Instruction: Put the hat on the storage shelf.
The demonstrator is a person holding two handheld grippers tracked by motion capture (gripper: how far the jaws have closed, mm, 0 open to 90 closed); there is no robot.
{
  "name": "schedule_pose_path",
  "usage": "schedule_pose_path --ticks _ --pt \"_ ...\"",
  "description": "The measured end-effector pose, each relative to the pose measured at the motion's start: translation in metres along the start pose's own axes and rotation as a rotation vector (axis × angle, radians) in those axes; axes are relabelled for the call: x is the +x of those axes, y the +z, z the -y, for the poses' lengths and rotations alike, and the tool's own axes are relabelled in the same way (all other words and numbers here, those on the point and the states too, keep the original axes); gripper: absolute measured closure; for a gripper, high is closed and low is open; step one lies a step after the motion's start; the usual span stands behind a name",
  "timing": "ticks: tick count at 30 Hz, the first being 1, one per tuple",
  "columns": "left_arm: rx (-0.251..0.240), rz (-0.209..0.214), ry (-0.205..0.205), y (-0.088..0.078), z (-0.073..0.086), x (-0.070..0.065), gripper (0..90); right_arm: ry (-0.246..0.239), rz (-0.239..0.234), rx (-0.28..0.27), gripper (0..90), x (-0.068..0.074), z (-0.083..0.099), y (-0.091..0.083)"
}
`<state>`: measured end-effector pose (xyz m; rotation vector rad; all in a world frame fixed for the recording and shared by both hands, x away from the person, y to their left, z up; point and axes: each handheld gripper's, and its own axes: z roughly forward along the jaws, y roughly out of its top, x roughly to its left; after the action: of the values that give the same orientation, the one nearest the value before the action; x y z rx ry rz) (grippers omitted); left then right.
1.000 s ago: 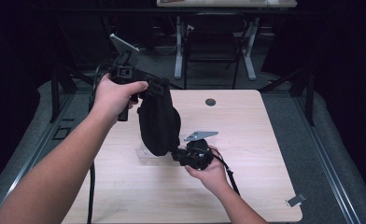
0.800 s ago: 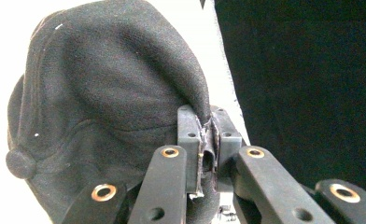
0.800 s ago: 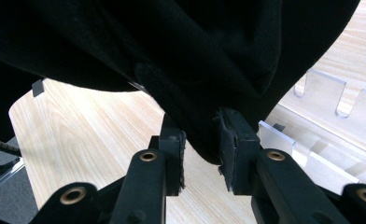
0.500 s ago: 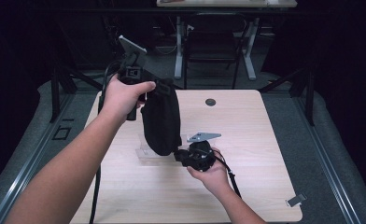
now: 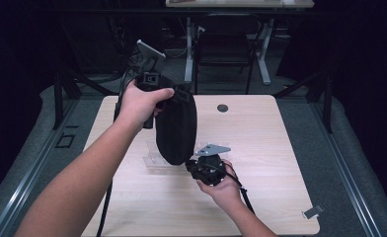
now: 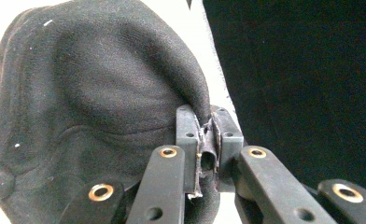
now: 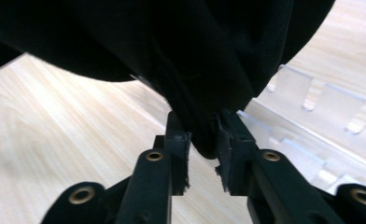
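Note:
A black cloth bag point(image 5: 176, 128) hangs over the wooden table point(image 5: 280, 148), stretched between both grippers. My left gripper point(image 5: 180, 94) is shut on a fold at the bag's upper edge; in the left gripper view the pads point(image 6: 208, 140) pinch that fold, with the bag point(image 6: 102, 93) bulging to the left. My right gripper point(image 5: 192, 165) sits low at the bag's bottom end. Its jaws have just been closing, and in the right gripper view point(image 7: 202, 140) a hanging fold of the bag point(image 7: 195, 56) is caught between the pad tips.
A clear plastic rack point(image 5: 154, 160) lies on the table under the bag, and its slots point(image 7: 312, 107) sit right of my right jaws. A dark round grommet point(image 5: 222, 107) is at the table's far middle. A small metal clip point(image 5: 312, 212) rests near the front right corner.
My left hand has carried the bag's top to the right, so the bag hangs nearer the right gripper. The right hand has stayed in place at the bag's bottom.

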<state>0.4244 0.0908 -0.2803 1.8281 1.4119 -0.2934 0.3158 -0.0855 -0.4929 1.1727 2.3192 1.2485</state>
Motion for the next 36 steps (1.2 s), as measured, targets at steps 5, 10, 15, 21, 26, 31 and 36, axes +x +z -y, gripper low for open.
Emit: schedule_pose_path --ticks 5,10,15,21,26,31,36 --pt "-0.005 0.015 -0.002 0.003 0.001 0.000 80.1 -0.106 0.085 0.012 80.9 0.010 0.003 -0.001" --pt "-0.012 0.028 -0.005 -0.001 0.002 0.001 71.5 -0.179 0.137 0.012 83.3 0.017 0.004 0.001" --pt "-0.029 0.029 -0.005 -0.011 0.002 0.007 63.9 -0.197 0.170 0.019 84.5 0.019 0.006 0.005" --pt "-0.037 0.013 -0.029 -0.020 0.004 0.020 63.9 -0.162 0.169 0.046 84.6 0.015 0.012 0.012" --pt "-0.032 0.001 -0.041 -0.026 0.006 0.034 64.2 -0.165 0.164 0.051 84.5 0.014 0.014 0.011" --pt "-0.034 -0.011 -0.056 -0.033 0.012 0.048 63.6 -0.152 0.156 0.053 84.2 0.011 0.017 0.010" --pt "-0.044 -0.016 -0.083 -0.040 0.016 0.062 63.0 -0.121 0.146 0.064 83.7 0.005 0.022 0.007"
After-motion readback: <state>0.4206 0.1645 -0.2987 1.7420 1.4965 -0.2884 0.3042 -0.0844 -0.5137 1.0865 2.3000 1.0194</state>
